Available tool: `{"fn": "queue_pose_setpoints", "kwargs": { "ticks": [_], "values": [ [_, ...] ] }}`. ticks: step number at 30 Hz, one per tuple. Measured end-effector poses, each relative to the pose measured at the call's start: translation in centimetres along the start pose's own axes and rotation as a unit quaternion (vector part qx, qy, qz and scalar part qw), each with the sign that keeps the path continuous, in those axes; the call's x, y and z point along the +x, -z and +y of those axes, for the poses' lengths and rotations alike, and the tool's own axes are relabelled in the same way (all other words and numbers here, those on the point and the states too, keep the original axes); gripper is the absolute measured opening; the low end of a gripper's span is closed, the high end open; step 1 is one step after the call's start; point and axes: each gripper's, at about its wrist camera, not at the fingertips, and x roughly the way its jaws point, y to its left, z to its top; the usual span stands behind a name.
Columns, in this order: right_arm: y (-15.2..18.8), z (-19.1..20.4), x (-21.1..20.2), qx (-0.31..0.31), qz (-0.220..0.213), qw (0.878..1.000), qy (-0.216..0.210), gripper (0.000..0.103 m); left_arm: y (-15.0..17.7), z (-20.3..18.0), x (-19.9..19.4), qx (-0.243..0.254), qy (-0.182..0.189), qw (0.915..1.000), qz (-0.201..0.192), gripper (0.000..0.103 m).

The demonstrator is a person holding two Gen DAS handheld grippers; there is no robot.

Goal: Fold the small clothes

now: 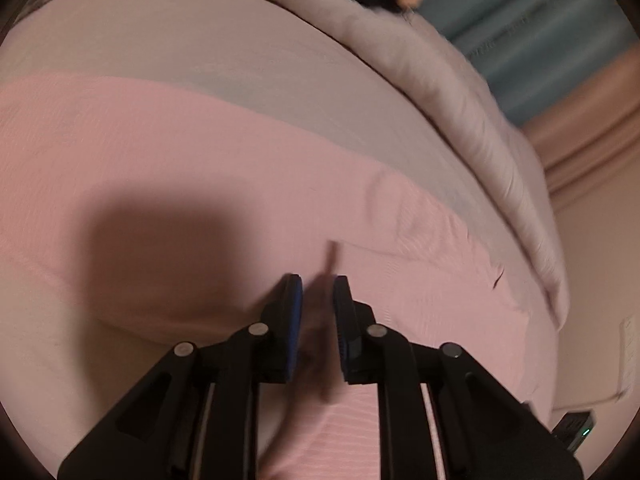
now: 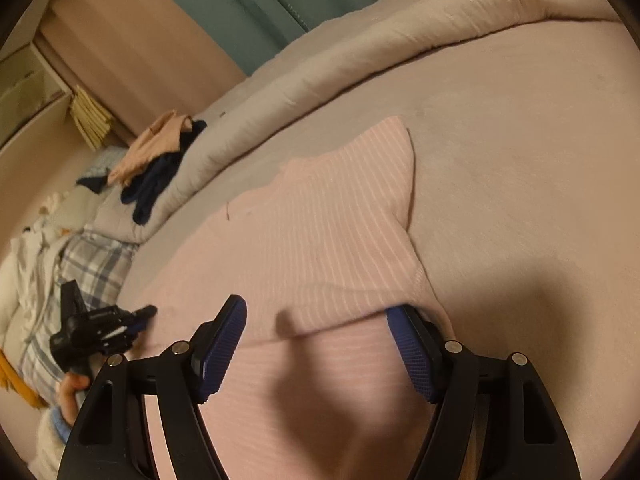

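Right tool (image 2: 316, 346) wide open over pink garment (image 2: 320, 232).

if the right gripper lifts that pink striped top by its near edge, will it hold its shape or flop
Probably flop. The pink striped top lies flat on the bed with soft creases and a turned-over near edge, so it looks like thin knit that would drape. It likely weighs little. The open right gripper has ribbed pads, so slipping seems unlikely.
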Motion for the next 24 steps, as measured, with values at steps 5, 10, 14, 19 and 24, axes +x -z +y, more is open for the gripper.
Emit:
{"fn": "queue_pose_setpoints", "kwargs": {
  "ticks": [5,10,14,19,24],
  "values": [
    [1.4,0.4,-2.0,-0.032,0.007,0.999,0.012,0.073,0.0,6.0,-6.0,-0.049,0.021,0.9978,-0.040,0.056],
    [3.2,1.5,-4.4,-0.051,0.003,0.999,-0.014,0.079,1.5,13.5,-11.4,-0.151,0.049,0.9846,-0.072,0.065],
    [4.4,3.0,-5.2,-0.063,0.008,0.997,-0.035,0.079,2.2,17.3,-13.5,-0.216,0.086,0.9681,-0.093,0.064],
    [5.3,5.4,-5.3,-0.089,0.016,0.995,-0.039,0.079,1.3,19.3,-13.2,-0.259,0.098,0.9531,-0.123,0.064],
    [5.6,8.4,-4.0,-0.135,0.029,0.990,-0.041,0.079,-1.6,20.7,-11.9,-0.268,0.093,0.9473,-0.149,0.064]
  ]
}}
